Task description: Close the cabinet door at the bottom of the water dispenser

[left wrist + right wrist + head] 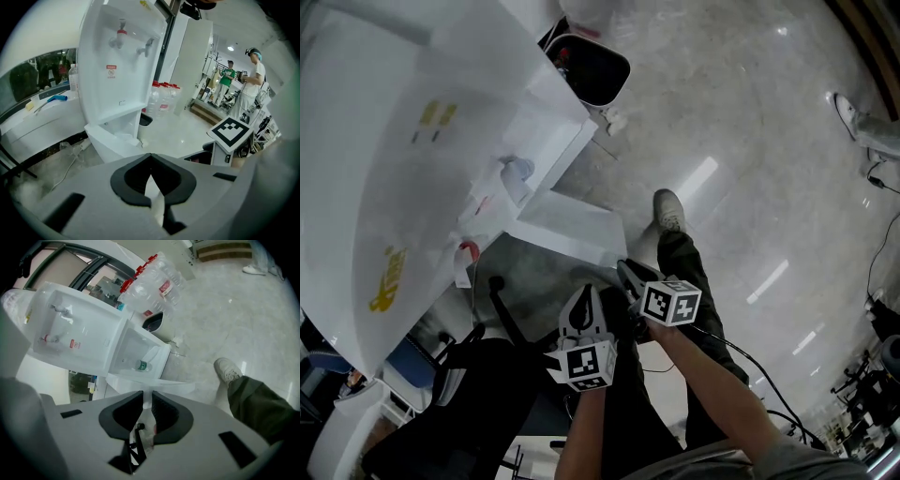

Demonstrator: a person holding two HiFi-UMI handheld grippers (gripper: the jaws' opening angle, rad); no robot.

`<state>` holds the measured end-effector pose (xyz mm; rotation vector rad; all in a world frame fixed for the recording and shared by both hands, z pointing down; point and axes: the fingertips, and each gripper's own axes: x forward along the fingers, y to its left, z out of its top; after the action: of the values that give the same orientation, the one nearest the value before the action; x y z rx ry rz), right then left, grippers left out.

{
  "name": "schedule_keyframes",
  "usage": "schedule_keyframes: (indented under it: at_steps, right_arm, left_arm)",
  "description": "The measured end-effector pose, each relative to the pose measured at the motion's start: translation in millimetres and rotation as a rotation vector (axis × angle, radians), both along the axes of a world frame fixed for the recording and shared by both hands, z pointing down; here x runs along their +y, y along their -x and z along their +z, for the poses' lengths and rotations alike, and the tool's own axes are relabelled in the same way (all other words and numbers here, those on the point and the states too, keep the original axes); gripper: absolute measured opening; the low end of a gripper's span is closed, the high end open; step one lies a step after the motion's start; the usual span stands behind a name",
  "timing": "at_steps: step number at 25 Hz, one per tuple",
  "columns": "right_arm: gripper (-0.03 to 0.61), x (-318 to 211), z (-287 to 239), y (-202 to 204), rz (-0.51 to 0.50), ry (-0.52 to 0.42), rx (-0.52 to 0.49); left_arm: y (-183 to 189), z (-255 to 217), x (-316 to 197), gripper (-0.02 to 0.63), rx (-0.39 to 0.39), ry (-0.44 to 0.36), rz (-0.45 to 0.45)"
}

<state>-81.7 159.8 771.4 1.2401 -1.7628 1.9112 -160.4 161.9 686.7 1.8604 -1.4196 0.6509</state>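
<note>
The white water dispenser [412,141] stands at the left, and its bottom cabinet door [567,225] hangs open, swung out over the floor. Both grippers hover low in front of that door and touch nothing. My left gripper [584,302] has its tips together and holds nothing. My right gripper [626,274] is nearer the door's free edge. In the left gripper view the dispenser [117,61] and door [110,145] lie ahead of the shut left gripper [150,157]. The right gripper [146,397] shows a narrow empty gap, with the door [150,383] just beyond and a bottle [142,365] in the cabinet.
A black bin [595,70] stands beside the dispenser, with red-capped water jugs [154,280] behind it. The person's leg and white shoe [668,211] are next to the door. A black office chair [487,375] is at lower left. Two people [255,75] stand far off.
</note>
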Motion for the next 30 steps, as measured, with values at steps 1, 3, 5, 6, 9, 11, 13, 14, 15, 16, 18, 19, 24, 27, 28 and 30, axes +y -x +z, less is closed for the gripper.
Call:
schedule_keyframes:
  at_steps: [1,3,5,6,9,11,13,14,15,16,18,19,24,27,28,30]
  right_arm:
    - [0.061,-5.4,-0.3,-2.9,-0.020,-0.001,0.003]
    - [0.061,-14.3,-0.3,-7.2,-0.062,0.005,0.008]
    - [0.061,-21.3,0.2,-10.0,-0.102,0.017,0.009]
    - [0.061,-25.2,0.4,-11.4,-0.122,0.022,0.008]
    - [0.061,-39.5,0.3,-16.0,-0.171,0.031,0.007]
    - [0.061,-48.6,0.3,-19.3,-0.194,0.034,0.008]
    - [0.060,-58.2,-0.7,-22.0,-0.219,0.029,0.015]
    - [0.060,-63.2,-1.2,-23.3,-0.232,0.024,0.019]
    - [0.061,-68.4,-1.4,-24.6,-0.244,0.019,0.023]
    - [0.061,-73.7,-1.6,-26.0,-0.256,0.014,0.028]
    - [0.061,-85.3,-2.0,-28.2,-0.276,0.002,0.036]
    - [0.060,-91.4,-2.3,-28.9,-0.285,-0.005,0.039]
    - [0.057,-122.6,-4.0,-32.2,-0.317,-0.040,0.053]
    - [0.055,-142.4,-6.1,-33.5,-0.329,-0.074,0.060]
    - [0.054,-149.0,-6.4,-33.4,-0.333,-0.087,0.062]
    - [0.054,-162.1,-6.9,-32.7,-0.340,-0.111,0.063]
  left_arm:
    - [-2.7,0.3,-3.6,0.008,-0.002,0.001,-0.009]
    - [-6.7,0.5,-10.5,0.008,-0.005,0.001,-0.025]
    - [-9.0,0.9,-16.5,0.008,-0.009,0.000,-0.041]
    - [-10.1,1.0,-19.7,0.008,-0.011,-0.001,-0.050]
    - [-12.9,0.2,-30.1,0.008,-0.018,-0.008,-0.081]
    - [-14.8,-0.5,-35.9,0.008,-0.020,-0.010,-0.095]
    - [-16.2,-1.5,-41.4,0.008,-0.020,-0.012,-0.104]
    - [-16.7,-2.5,-44.6,0.008,-0.020,-0.016,-0.108]
    - [-17.1,-3.5,-48.0,0.008,-0.020,-0.021,-0.114]
    - [-17.6,-4.3,-51.3,0.008,-0.019,-0.025,-0.120]
    - [-19.1,-4.9,-56.5,0.008,-0.013,-0.028,-0.131]
    - [-19.7,-4.7,-58.3,0.008,-0.010,-0.028,-0.137]
    - [-26.7,-3.8,-64.8,0.008,-0.005,-0.027,-0.148]
    - [-31.6,-3.5,-68.0,0.008,0.002,-0.016,-0.149]
    - [-32.1,-3.3,-69.8,0.008,0.002,-0.016,-0.150]
    - [-31.7,-2.5,-73.7,0.008,0.001,-0.016,-0.154]
